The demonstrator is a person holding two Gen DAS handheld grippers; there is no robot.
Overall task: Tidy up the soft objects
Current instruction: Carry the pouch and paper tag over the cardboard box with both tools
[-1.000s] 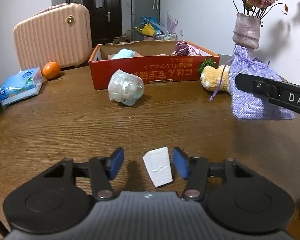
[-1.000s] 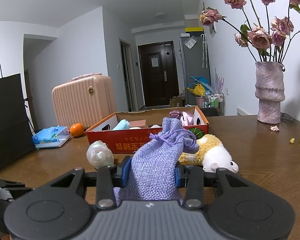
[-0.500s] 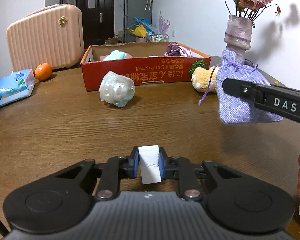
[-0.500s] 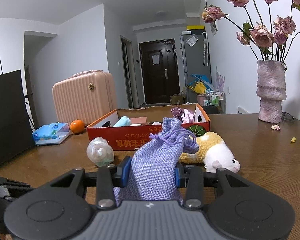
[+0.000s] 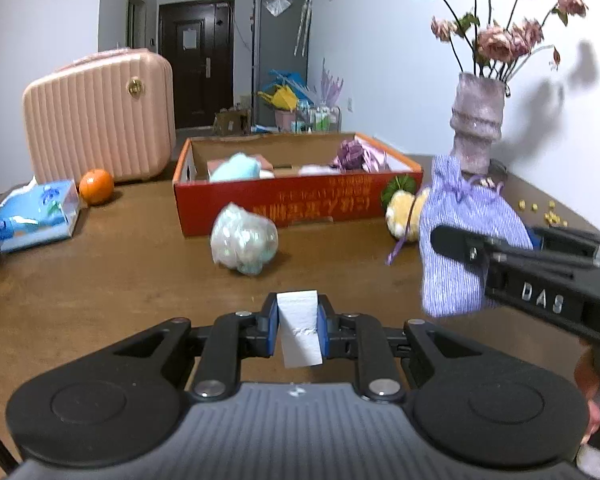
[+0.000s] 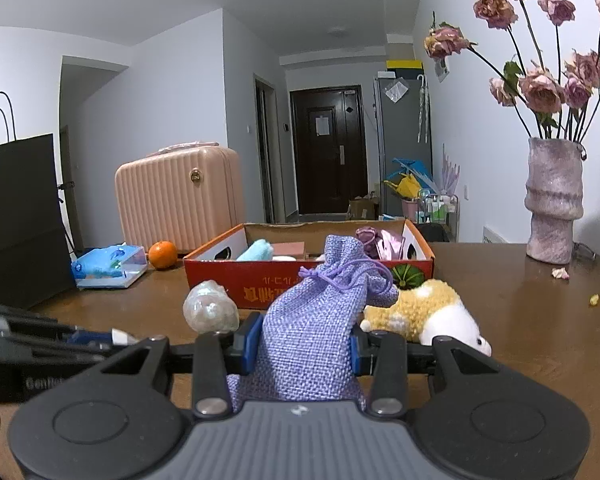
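The drawstring pouch [image 6: 312, 332] is lilac with a fine woven check and a purple cord. The foam block [image 5: 299, 328] is plain white between blue pads [image 5: 273, 330]. The cardboard box [image 5: 300, 204] is red-orange outside with gold lettering and brown inside. The plush toy [image 6: 428, 314] is yellow-tan and white. The wrapped bundle [image 5: 244, 240] is pearly pale green. The suitcase [image 5: 98, 124] is ribbed peach-pink, the orange [image 5: 96, 186] bright orange, the tissue pack [image 5: 36, 216] blue and white, the vase [image 6: 554, 204] mottled mauve, and the table [image 5: 100, 280] dark brown wood grain.
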